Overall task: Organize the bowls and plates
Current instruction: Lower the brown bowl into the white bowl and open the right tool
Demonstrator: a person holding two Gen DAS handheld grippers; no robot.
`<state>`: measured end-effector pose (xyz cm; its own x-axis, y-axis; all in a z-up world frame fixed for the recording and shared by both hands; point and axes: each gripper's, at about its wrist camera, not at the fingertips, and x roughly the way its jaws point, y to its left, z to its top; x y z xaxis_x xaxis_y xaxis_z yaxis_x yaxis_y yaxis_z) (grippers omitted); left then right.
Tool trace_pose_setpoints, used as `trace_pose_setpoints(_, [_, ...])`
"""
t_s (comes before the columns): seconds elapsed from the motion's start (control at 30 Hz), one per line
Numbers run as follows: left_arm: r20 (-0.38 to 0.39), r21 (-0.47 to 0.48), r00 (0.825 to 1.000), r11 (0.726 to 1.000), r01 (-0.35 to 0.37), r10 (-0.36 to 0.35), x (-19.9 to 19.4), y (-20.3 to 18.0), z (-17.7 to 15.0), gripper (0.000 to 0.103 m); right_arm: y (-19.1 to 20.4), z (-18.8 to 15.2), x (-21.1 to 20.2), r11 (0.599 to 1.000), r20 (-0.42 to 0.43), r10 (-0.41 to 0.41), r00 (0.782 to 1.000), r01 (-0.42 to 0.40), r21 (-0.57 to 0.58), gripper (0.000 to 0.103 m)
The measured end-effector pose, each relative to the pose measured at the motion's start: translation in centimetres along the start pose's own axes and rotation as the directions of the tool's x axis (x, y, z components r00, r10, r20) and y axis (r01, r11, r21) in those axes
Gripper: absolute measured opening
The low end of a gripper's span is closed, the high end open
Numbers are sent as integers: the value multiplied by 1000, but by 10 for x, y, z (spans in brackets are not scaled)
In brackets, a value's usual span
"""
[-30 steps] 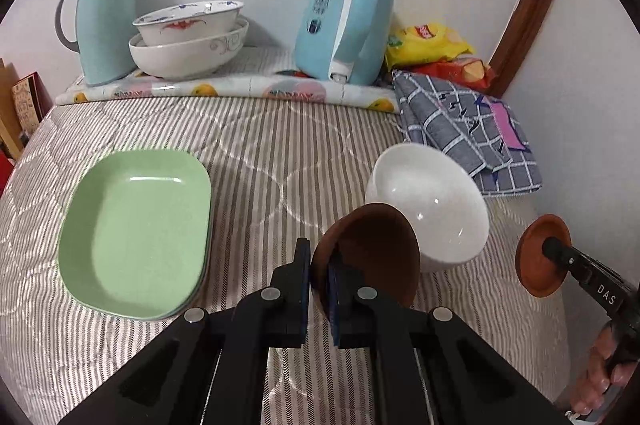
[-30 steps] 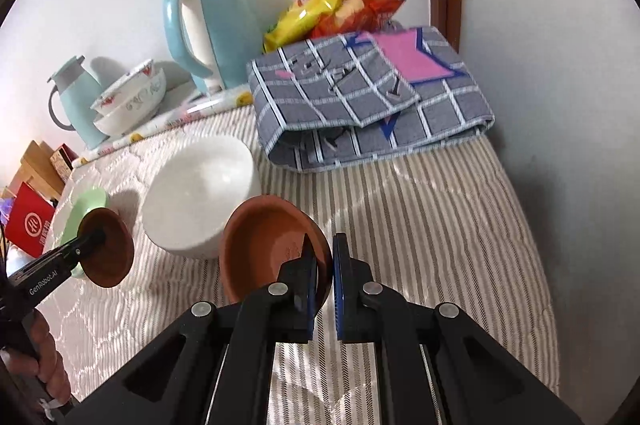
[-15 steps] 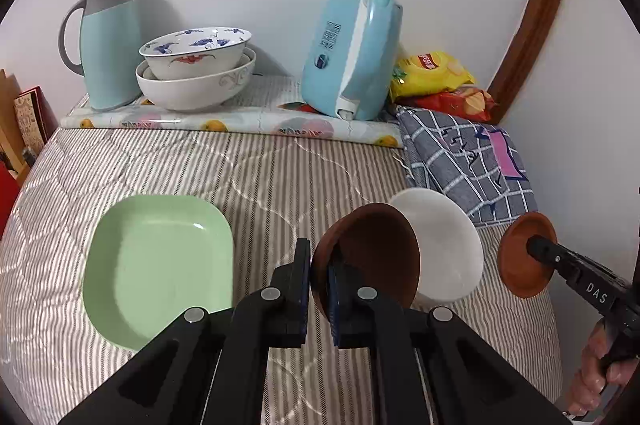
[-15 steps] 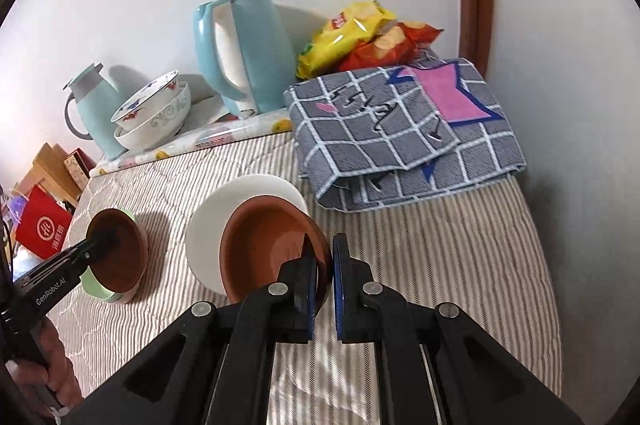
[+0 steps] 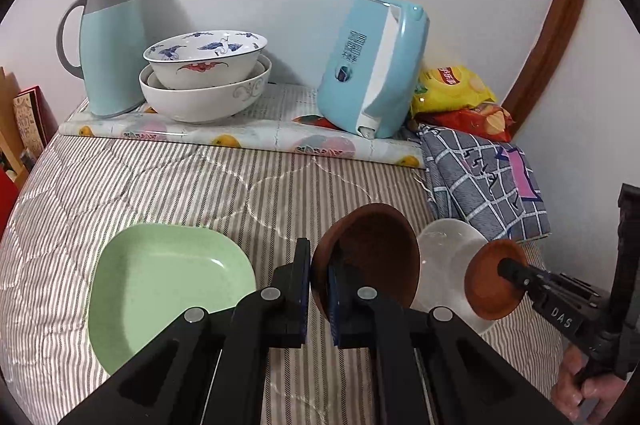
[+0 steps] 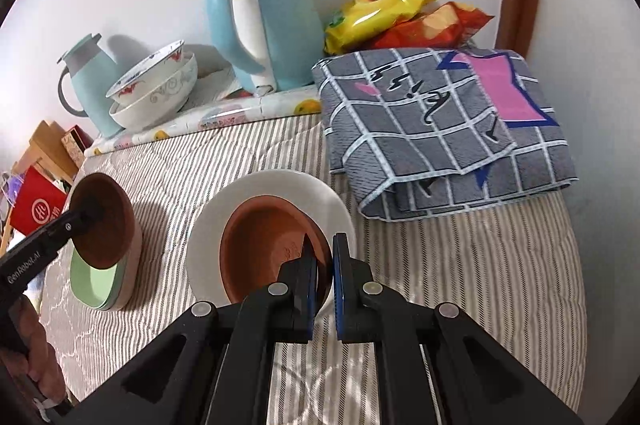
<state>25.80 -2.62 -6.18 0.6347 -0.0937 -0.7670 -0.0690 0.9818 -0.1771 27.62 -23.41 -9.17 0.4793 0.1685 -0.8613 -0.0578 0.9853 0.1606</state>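
In the left wrist view my left gripper [image 5: 319, 265] is shut on the rim of a brown bowl [image 5: 372, 249], held tilted in the air beside a green plate [image 5: 160, 285]. The right wrist view shows that same gripper [image 6: 86, 211] and its brown bowl [image 6: 104, 221] hanging over the stacked green plates [image 6: 96, 281]. My right gripper [image 6: 325, 253] is shut on the rim of a brown dish [image 6: 272, 249], held over the white bowl [image 6: 272, 185]. From the left, the brown dish [image 5: 494, 281] partly hides the white bowl [image 5: 452, 249].
Two patterned bowls [image 5: 204, 81] sit nested at the back between a teal jug [image 5: 108, 45] and a blue kettle [image 5: 372, 65]. Snack bags [image 5: 452, 89] and a folded checked cloth [image 5: 484, 185] fill the right side. The striped quilt [image 5: 200, 185] covers the surface.
The right gripper has carried its brown dish left until it hangs over the white bowl. The left gripper has drawn its brown bowl toward and over the green plates.
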Motion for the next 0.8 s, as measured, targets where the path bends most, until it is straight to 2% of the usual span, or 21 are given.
trace_pose_setpoints(0.4, [-4,-30,1000,1000,-6,6,14,18,8,8,13,5,40,1000,-80,-8,997,6,-23,7])
trace_pose_setpoints(0.8, [-19,-44,1000,999,3,-4,21,23,7,8,17,8,58,1000,-121,-9,993,7,-22,7])
